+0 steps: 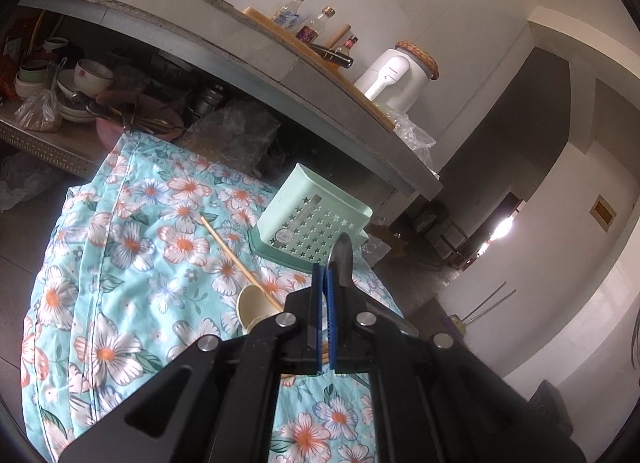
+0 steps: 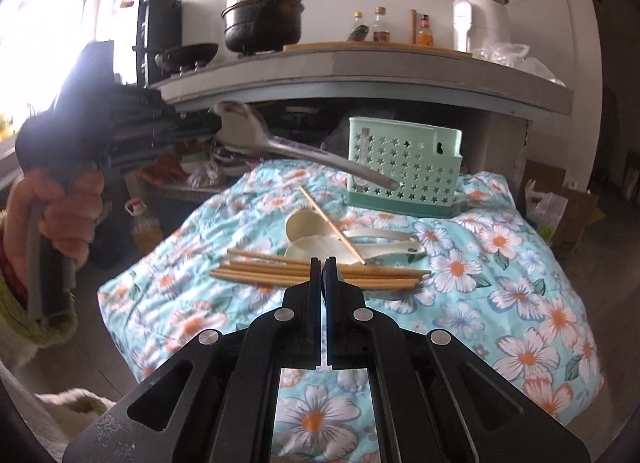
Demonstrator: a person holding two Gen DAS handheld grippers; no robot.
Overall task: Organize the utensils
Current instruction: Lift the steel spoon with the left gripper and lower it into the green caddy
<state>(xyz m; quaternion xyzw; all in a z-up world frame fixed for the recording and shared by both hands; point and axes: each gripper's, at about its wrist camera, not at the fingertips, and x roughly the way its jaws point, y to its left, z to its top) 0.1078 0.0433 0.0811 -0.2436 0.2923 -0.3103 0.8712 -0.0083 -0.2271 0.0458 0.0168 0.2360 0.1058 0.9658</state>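
Left gripper (image 2: 218, 125) raised above the floral cloth (image 2: 480, 263), fingers clenched on a metal spoon (image 2: 304, 153), handle slanting toward the mint-green star-punched utensil holder (image 2: 404, 161). Right gripper (image 2: 324, 263) low over the bundle of wooden chopsticks (image 2: 260, 273), fingers pressed together, grasping nothing visible. Two pale spoons (image 2: 316, 235) and one stray chopstick (image 2: 332, 223) lying on the cloth just before the holder.

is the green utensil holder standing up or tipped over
Standing upright: the green utensil holder sits on its darker base on the flowered cloth, open top facing up.
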